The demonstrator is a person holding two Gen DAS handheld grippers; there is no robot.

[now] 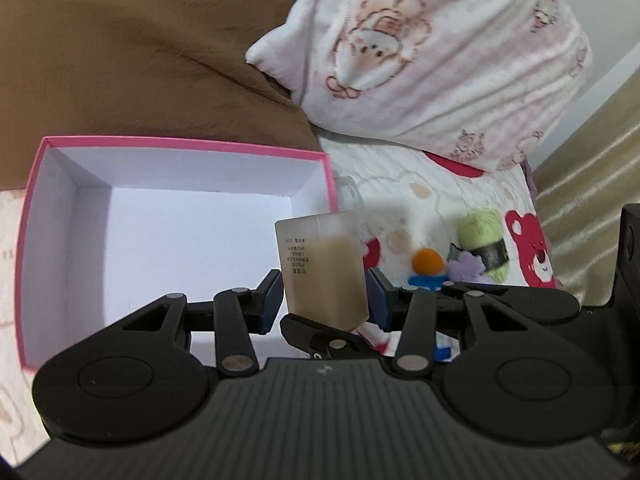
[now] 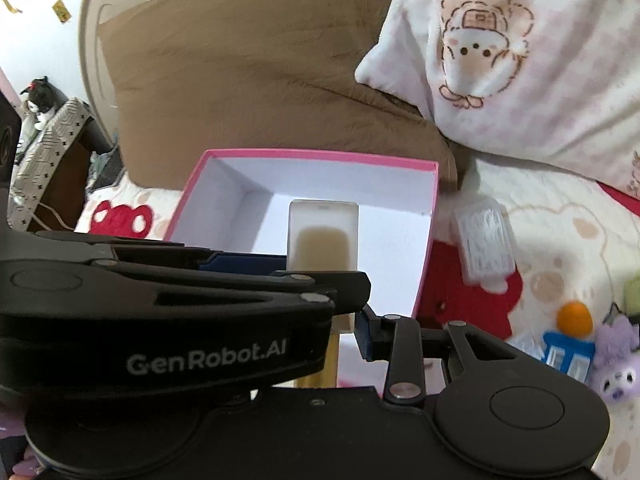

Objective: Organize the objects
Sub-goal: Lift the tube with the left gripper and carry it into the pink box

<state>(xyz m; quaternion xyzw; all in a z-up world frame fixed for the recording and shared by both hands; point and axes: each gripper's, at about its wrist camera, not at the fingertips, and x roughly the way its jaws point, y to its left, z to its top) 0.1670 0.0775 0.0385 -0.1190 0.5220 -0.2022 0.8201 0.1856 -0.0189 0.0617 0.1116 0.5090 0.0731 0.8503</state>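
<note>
A frosted bottle (image 1: 324, 268) of beige liquid sits between the pads of my left gripper (image 1: 323, 300), held bottom-up at the right edge of an open pink box (image 1: 328, 168) with a white inside. In the right wrist view the same bottle (image 2: 323, 240) stands over the box (image 2: 424, 264), with the other gripper's arm (image 2: 168, 312) crossing in front. My right gripper's right finger (image 2: 366, 336) touches the bottle's lower part; its left finger is hidden. An orange ball (image 1: 428, 261), a green yarn roll (image 1: 482, 246), a purple plush (image 1: 466, 268) and a blue toy (image 1: 426, 282) lie on the bedspread to the right.
A brown pillow (image 1: 140, 64) lies behind the box and a pink cartoon pillow (image 1: 440, 52) to its right. A clear ribbed plastic case (image 2: 484, 244) lies on the quilt right of the box. Furniture with a plush cat (image 2: 38, 96) stands at far left.
</note>
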